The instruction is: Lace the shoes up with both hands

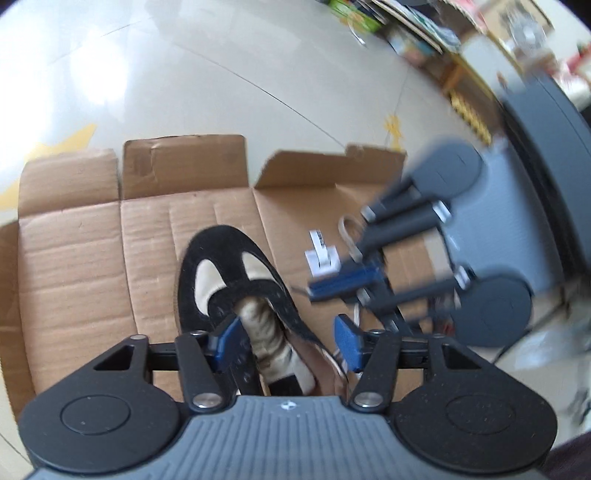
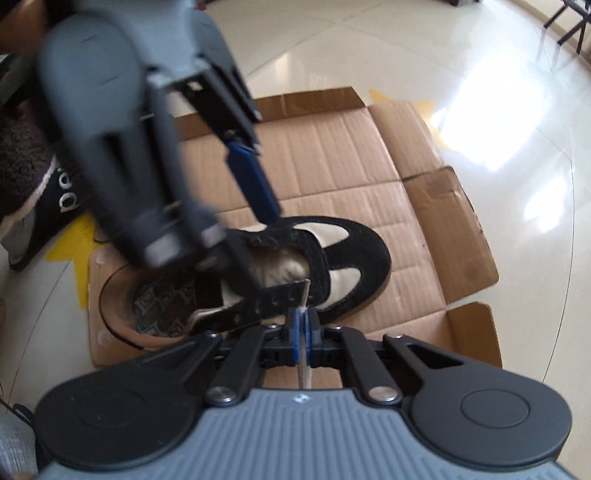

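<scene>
A black suede shoe with cream panels lies on flattened cardboard, toe pointing away in the left wrist view. My left gripper straddles the shoe's throat. Its blue pads press the two eyelet flaps in around the wrinkled cream tongue. The right wrist view shows the left gripper coming down over the shoe from the upper left. My right gripper is shut on a thin white lace that rises from the near eyelet flap. The right gripper is blurred in the left wrist view.
The cardboard lies on a glossy pale tile floor with yellow star stickers. A white label sits on the cardboard beside the shoe. A dark slipper lies off the cardboard's left edge. Cluttered boxes line the far wall.
</scene>
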